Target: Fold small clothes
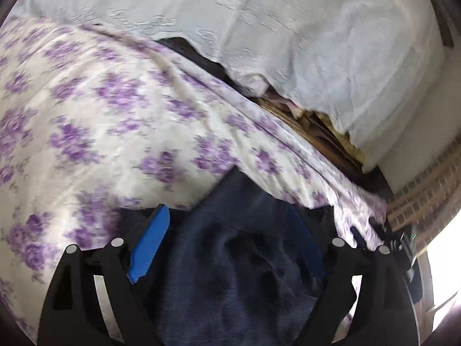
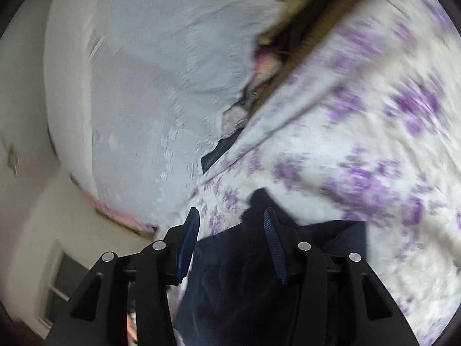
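A dark navy garment (image 1: 245,274) lies on the white bedsheet with purple flowers (image 1: 86,109), bunched low in the left wrist view. My left gripper (image 1: 227,213) stands open above it, its blue pads (image 1: 149,242) wide apart, and the cloth lies loose between them. In the right wrist view the same navy garment (image 2: 245,276) reaches up between the fingers of my right gripper (image 2: 230,213). That gripper is open too, with a clear gap between its blue pads (image 2: 188,239), and neither presses on the cloth. The picture is blurred.
A pale blue-white lacy cover (image 1: 288,28) drapes over a raised pile behind the bed, with a brown wooden gap (image 1: 311,127) between them. A brick wall (image 1: 426,196) is at the right. In the right wrist view a white wall (image 2: 26,92) stands left.
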Available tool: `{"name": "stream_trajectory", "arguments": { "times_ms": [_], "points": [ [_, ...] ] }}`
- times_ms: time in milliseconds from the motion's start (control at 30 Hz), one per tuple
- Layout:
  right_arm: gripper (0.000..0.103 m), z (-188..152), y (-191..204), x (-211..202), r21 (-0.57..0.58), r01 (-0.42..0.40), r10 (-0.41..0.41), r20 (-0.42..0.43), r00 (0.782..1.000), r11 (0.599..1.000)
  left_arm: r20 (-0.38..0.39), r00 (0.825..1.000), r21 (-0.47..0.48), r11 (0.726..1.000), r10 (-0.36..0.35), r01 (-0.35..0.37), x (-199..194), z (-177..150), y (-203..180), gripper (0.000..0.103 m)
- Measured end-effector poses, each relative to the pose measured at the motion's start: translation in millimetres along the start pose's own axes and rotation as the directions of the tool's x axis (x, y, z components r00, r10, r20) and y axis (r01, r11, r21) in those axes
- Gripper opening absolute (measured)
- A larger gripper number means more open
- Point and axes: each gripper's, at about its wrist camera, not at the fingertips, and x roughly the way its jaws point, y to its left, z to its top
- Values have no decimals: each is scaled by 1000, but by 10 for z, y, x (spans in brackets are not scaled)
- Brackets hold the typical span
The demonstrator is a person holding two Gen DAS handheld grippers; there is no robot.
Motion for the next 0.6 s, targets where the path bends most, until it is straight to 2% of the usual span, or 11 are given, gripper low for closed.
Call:
{"name": "stream_trajectory", "arguments": {
  "times_ms": [67,100,167,267,333,367,400,433,500,567,600],
  "points": [
    [52,-58,276,197,-76,-19,15,-60,998,997,-32,999,66,998,12,-9,124,-16,-221,81],
    [60,-81,360,311,-89,-40,32,-89,996,995,-58,998,95,995,14,-8,220,-22,-341,81],
    [63,-120,465,517,-88,-68,56,-132,990,994,-106,994,124,992,29,-15,385,-39,-456,82],
    [63,-138,377,793,-25,-62,57,-157,986,998,-117,979,107,982,167,-155,670,-11,-370,82],
    [62,-139,151,849,2,14,-14,-139,990,1000,-149,974,65,985,170,-162,826,-27,-192,82],
    [56,-122,12,836,-12,67,-68,-127,990,998,-136,976,78,984,170,-161,813,-38,-193,82],
    [38,-97,-57,820,-15,80,-81,-119,990,997,-127,975,104,980,183,-170,807,-52,-225,81],
    [31,-57,-170,758,18,93,-91,-105,990,996,-115,968,151,967,221,-203,815,-86,-286,81],
    [32,1,-261,639,70,82,-78,-65,995,994,-83,955,217,941,284,-261,824,-161,-373,80],
    [43,42,-281,511,42,156,-155,-21,988,987,-36,942,261,913,333,-313,794,-216,-460,80],
    [43,58,-308,435,30,193,-193,6,981,981,-16,938,273,904,347,-330,761,-233,-469,80]
  ]
}}
